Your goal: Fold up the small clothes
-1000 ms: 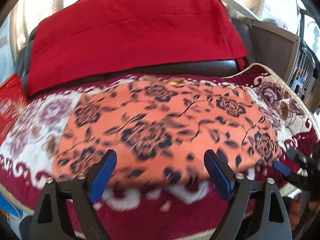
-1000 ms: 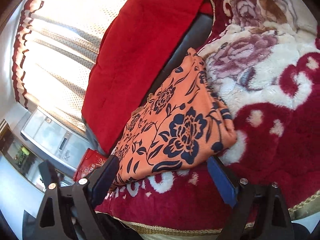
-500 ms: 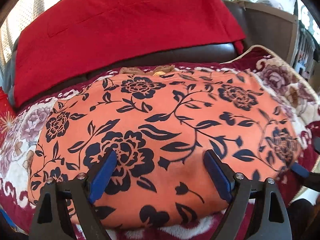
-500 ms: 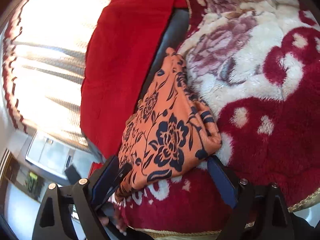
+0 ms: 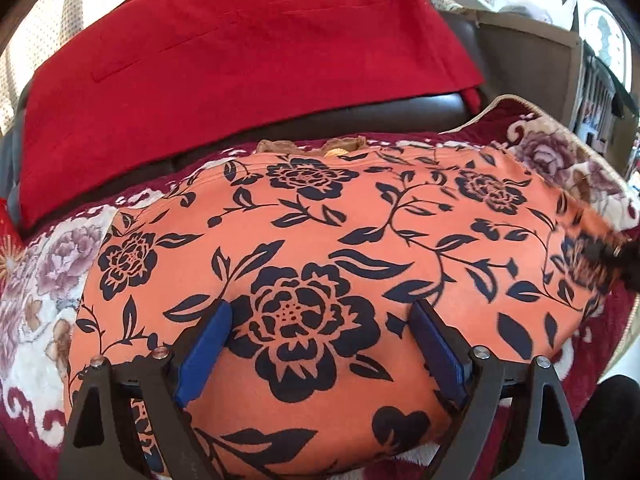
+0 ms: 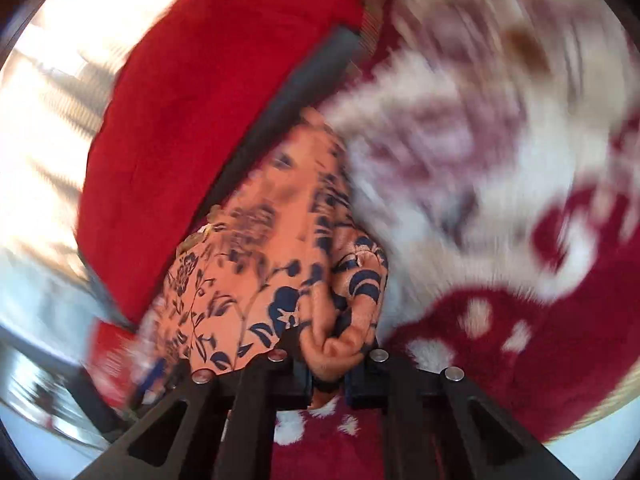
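An orange garment (image 5: 320, 240) with dark blue flowers lies folded on the plush floral blanket (image 5: 40, 272). My left gripper (image 5: 320, 306) is open just above its near part, with one blue pad on each side of a big printed flower. My right gripper (image 6: 332, 344) is shut on a bunched corner of the orange garment (image 6: 260, 248), which puckers up between the pads. That view is blurred by motion. In the left wrist view the garment's right end is blurred beside a dark shape at the picture's edge.
A red cloth (image 5: 240, 60) drapes over the dark leather sofa back (image 5: 360, 120) behind the garment. The blanket's gold-trimmed edge (image 5: 520, 100) runs along the right. A grey cabinet (image 5: 532, 72) stands beyond it and a red box (image 5: 6, 240) lies at the far left.
My right gripper has shut on the garment's corner and pulled it up. My left gripper has come in closer and lower over the garment, staying open.
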